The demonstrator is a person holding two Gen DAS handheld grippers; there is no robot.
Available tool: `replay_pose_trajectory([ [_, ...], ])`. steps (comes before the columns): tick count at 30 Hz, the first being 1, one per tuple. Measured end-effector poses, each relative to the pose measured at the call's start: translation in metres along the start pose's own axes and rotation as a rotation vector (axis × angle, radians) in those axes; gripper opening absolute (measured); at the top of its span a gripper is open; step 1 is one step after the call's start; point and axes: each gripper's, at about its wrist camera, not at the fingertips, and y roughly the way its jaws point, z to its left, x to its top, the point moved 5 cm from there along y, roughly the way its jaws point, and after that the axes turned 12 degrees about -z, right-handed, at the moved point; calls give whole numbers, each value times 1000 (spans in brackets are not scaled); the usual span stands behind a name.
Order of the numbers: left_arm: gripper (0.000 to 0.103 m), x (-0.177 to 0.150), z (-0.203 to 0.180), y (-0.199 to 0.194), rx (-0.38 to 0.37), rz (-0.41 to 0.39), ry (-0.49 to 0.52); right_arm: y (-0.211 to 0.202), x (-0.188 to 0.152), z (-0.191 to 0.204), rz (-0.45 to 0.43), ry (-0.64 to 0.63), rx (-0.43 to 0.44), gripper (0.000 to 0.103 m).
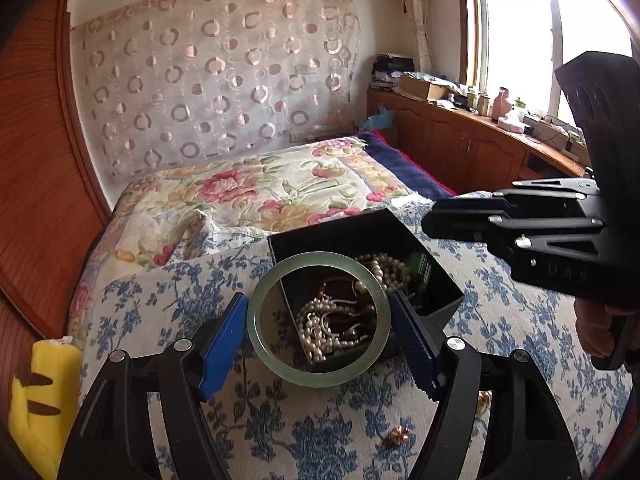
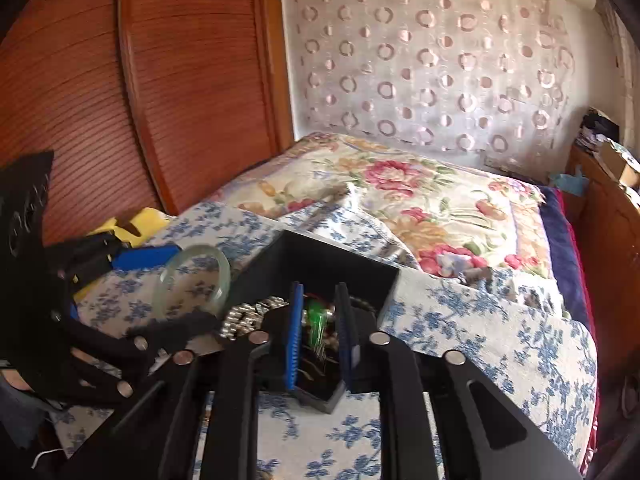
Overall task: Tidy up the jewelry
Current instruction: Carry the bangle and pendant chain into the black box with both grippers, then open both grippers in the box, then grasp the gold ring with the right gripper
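In the left wrist view my left gripper (image 1: 317, 298) is shut on a pale green jade bangle (image 1: 320, 378), its blue pads pressing the ring's two sides, just in front of an open black box (image 1: 332, 232) on the bed. The box holds pearl strands (image 1: 384, 268) and a green item (image 1: 420, 270). My right gripper (image 1: 426, 224) hovers over the box's far right corner. In the right wrist view the right gripper (image 2: 318, 332) stands open by a narrow gap over the box (image 2: 320, 260), nothing between its pads; the green item (image 2: 316, 318) lies below. The bangle (image 2: 226, 276) shows at the left.
The box sits on a blue-flowered bedspread (image 1: 280, 432) with a small copper-coloured piece (image 1: 398, 436) and a gold one (image 1: 484, 402) lying loose near me. A yellow plush (image 1: 40, 392) lies at the left edge. A wooden wardrobe (image 2: 180, 80) and a cluttered window cabinet (image 1: 460, 136) flank the bed.
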Motion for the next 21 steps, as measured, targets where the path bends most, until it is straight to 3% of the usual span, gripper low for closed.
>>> replay_pose_trajectory([
  [12, 69, 9, -13, 56, 5, 51, 31, -21, -26, -23, -6, 3, -43, 19],
  [21, 69, 12, -13, 77, 32, 85, 40, -38, -43, -32, -14, 24, -38, 19],
])
